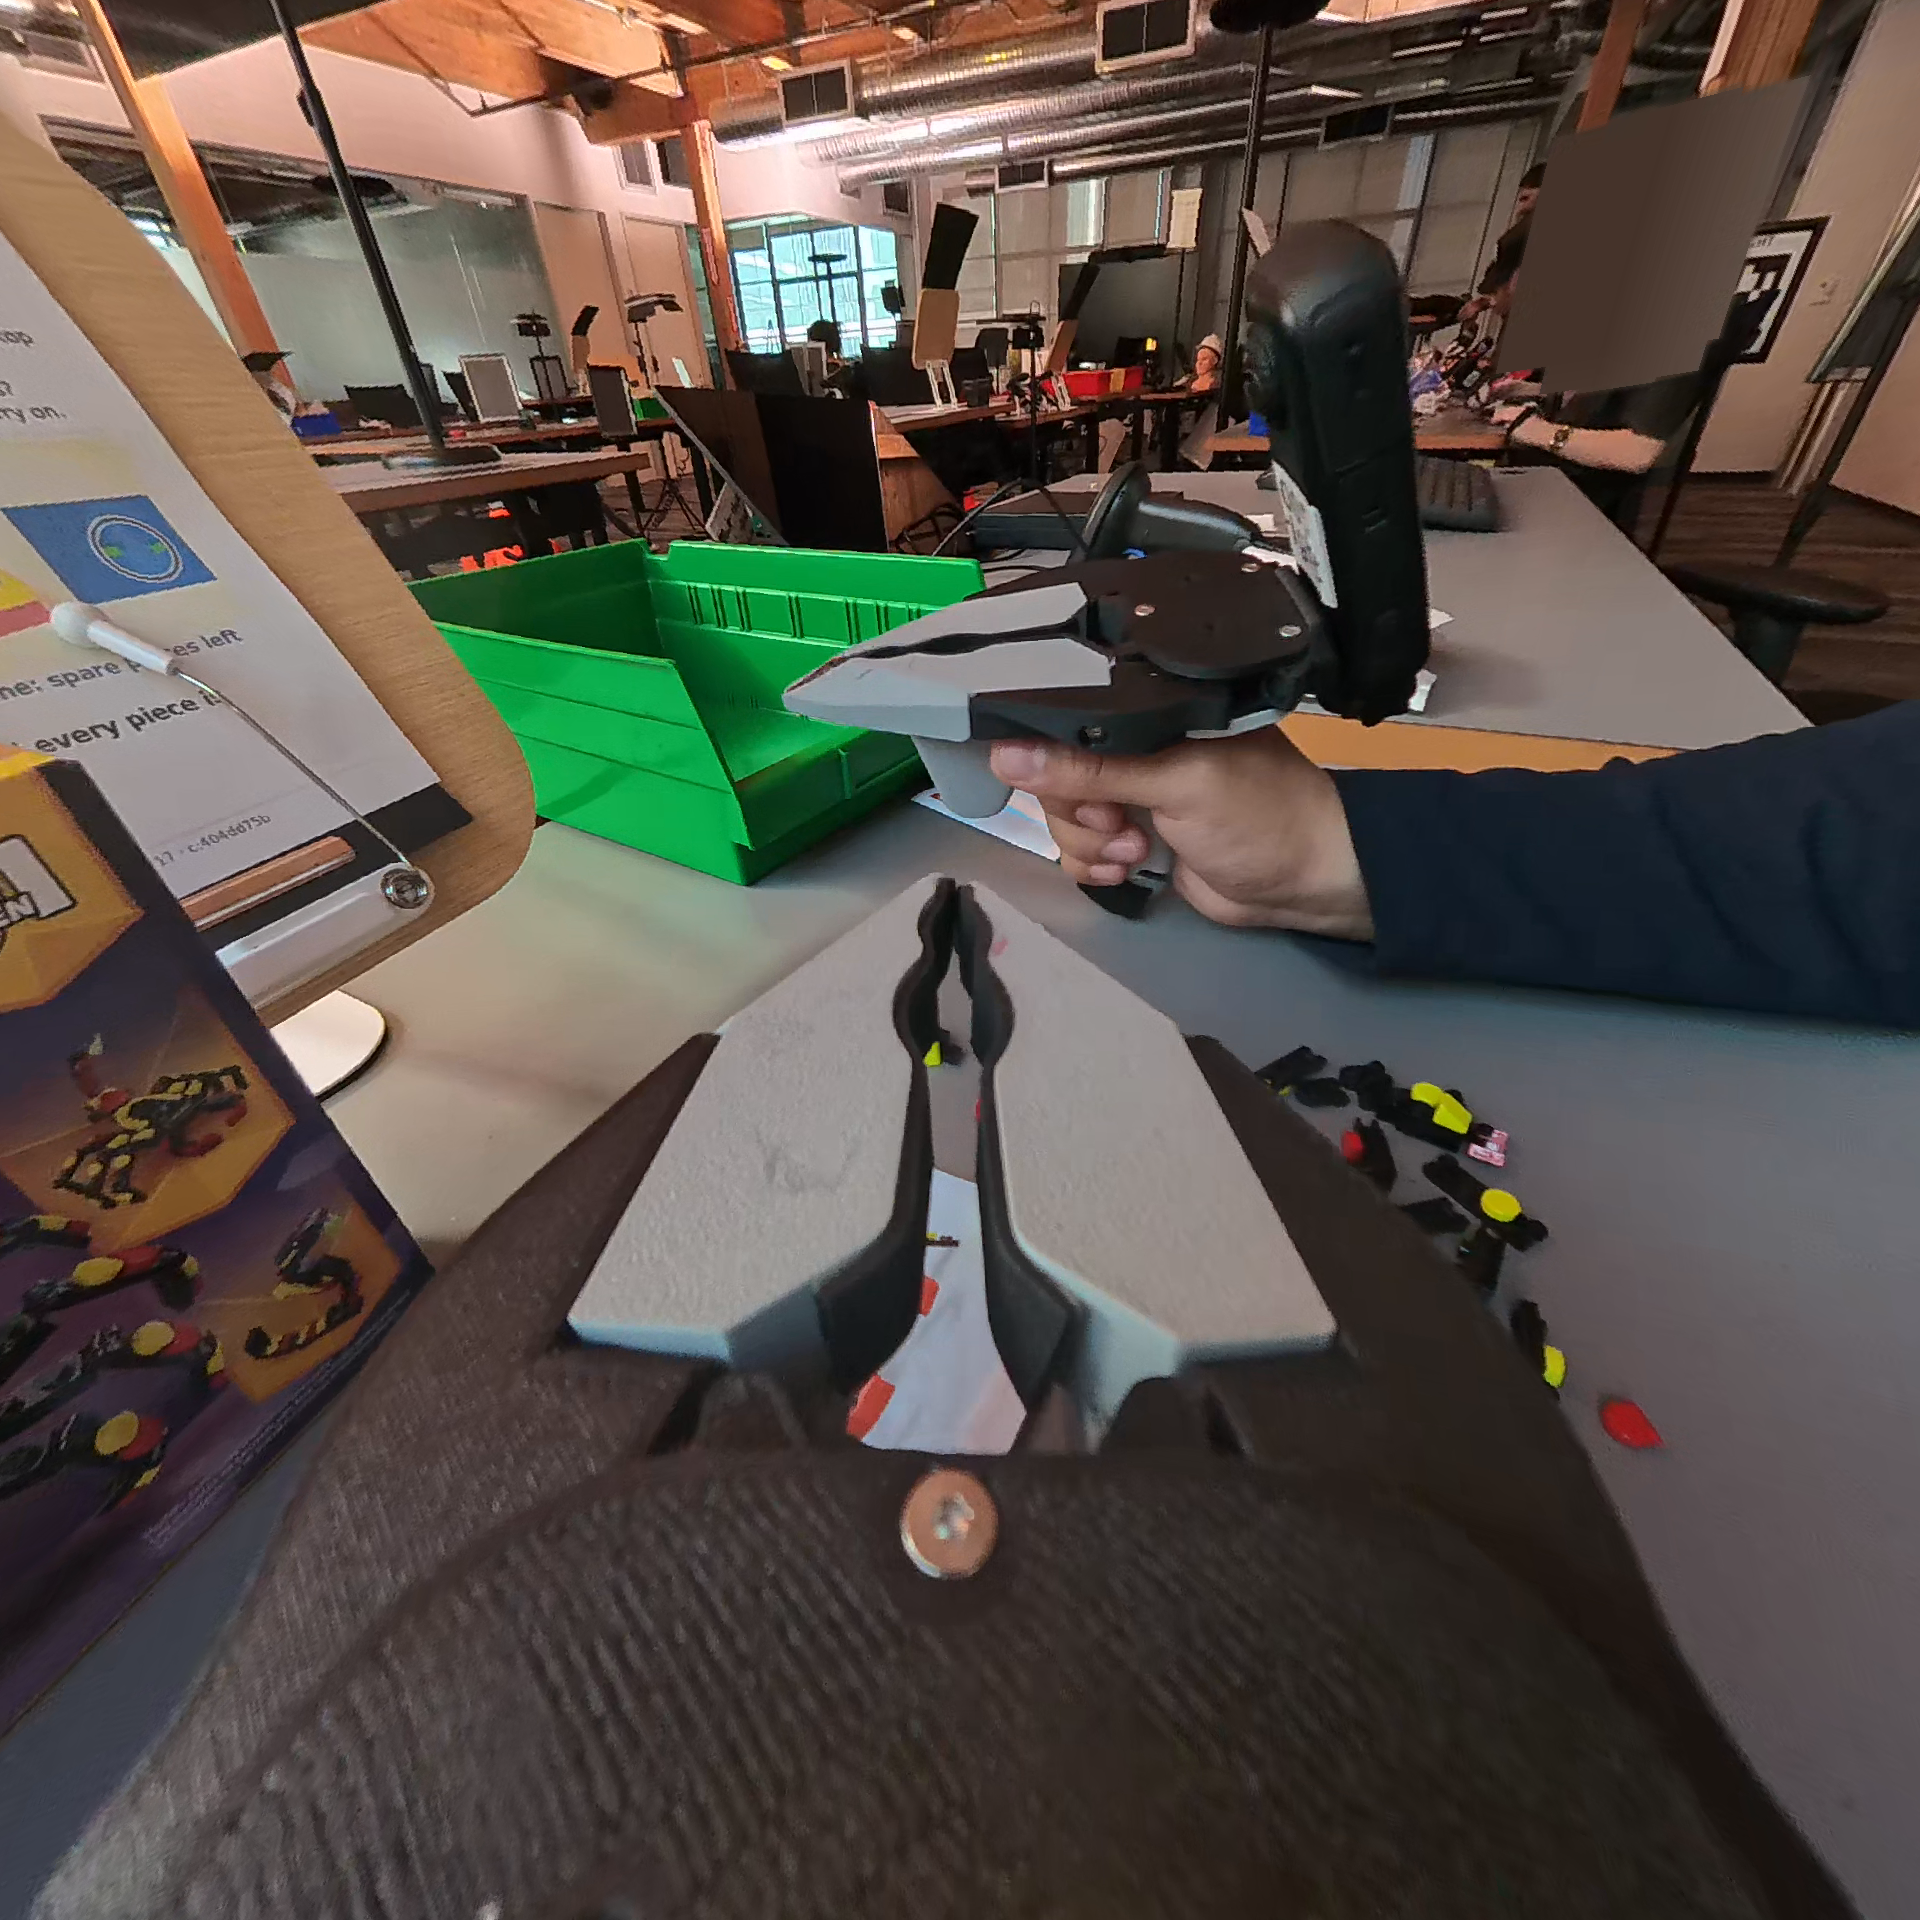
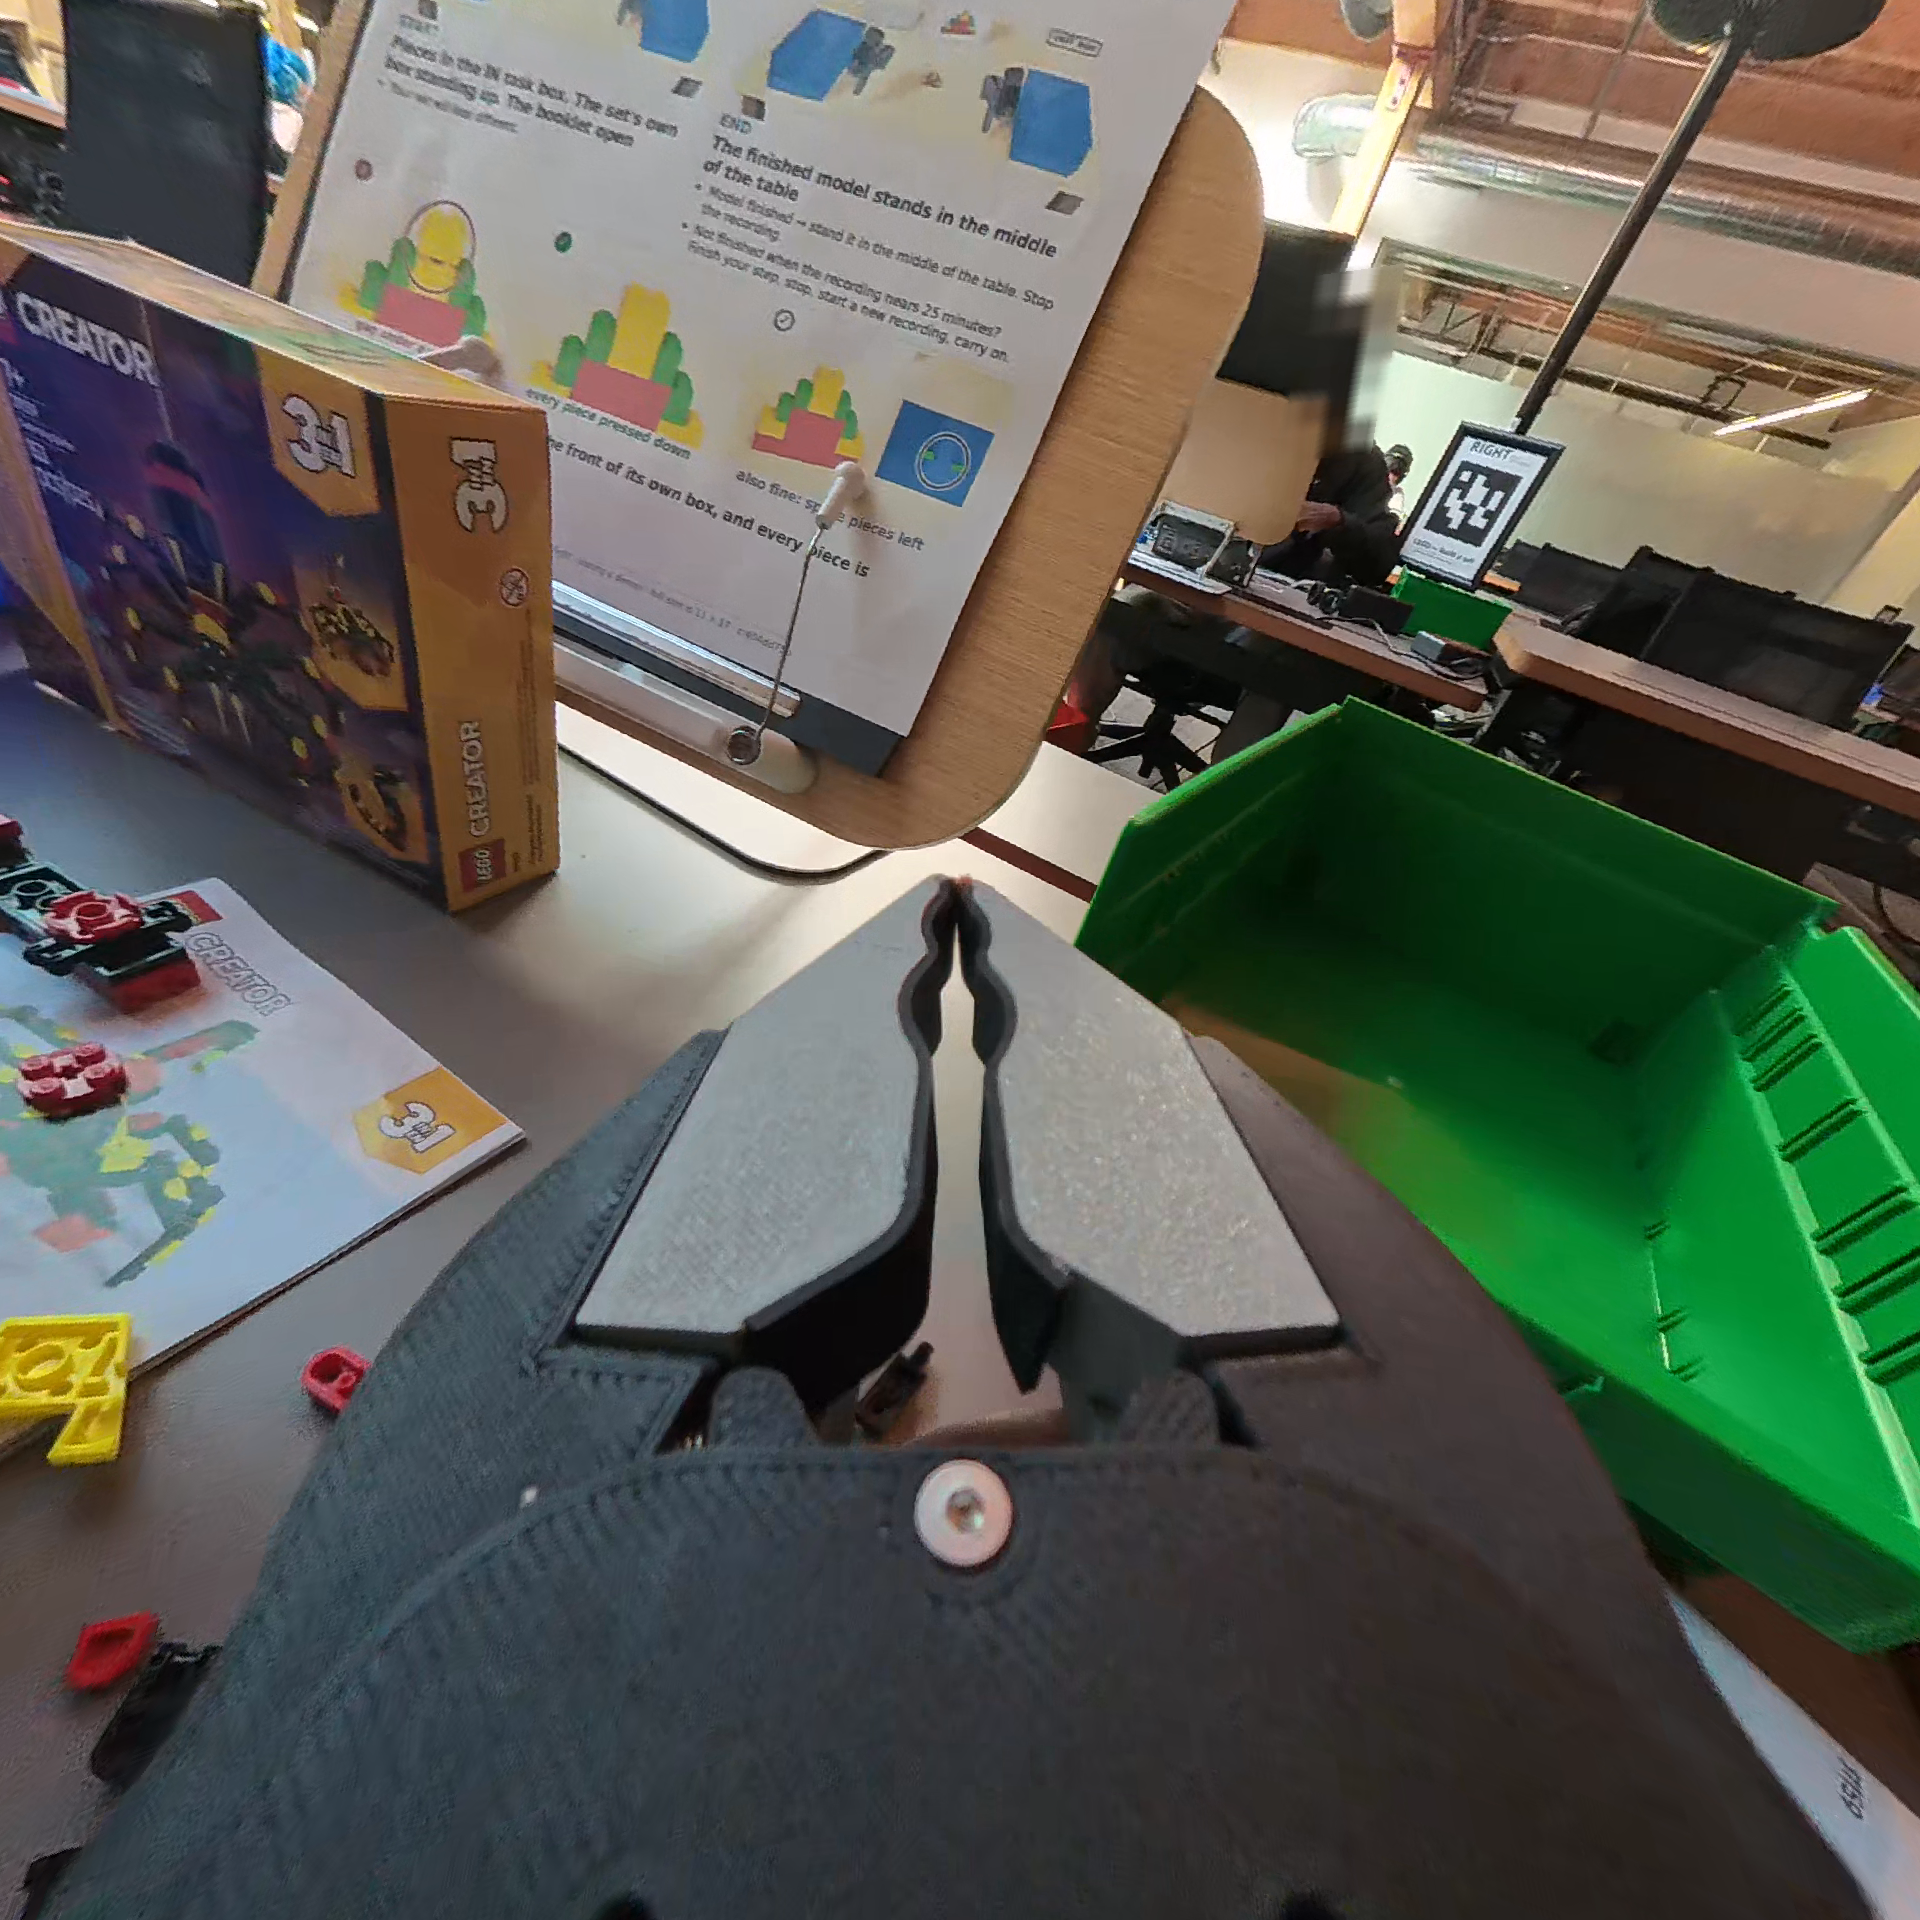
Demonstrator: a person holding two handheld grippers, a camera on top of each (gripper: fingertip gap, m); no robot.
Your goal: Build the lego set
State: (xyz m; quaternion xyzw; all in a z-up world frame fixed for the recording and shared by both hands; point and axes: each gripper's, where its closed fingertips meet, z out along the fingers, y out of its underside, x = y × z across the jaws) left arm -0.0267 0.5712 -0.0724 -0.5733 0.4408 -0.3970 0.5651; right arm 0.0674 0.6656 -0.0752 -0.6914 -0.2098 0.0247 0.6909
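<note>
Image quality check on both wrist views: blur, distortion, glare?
Left wrist view: strong fisheye bending at the edges, the wooden stand curves; the left gripper and the loose bricks on the table are slightly soft. Right wrist view: same wide-angle warp on the green bin; mild glare on the instruction booklet; the right gripper is fairly sharp.

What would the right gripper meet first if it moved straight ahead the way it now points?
Probably the wooden stand holding the instruction sheet: the right gripper, fingers shut and empty, points at its lower edge, with only bare table between. Depth is unclear; the green bin lies to its right.
</note>
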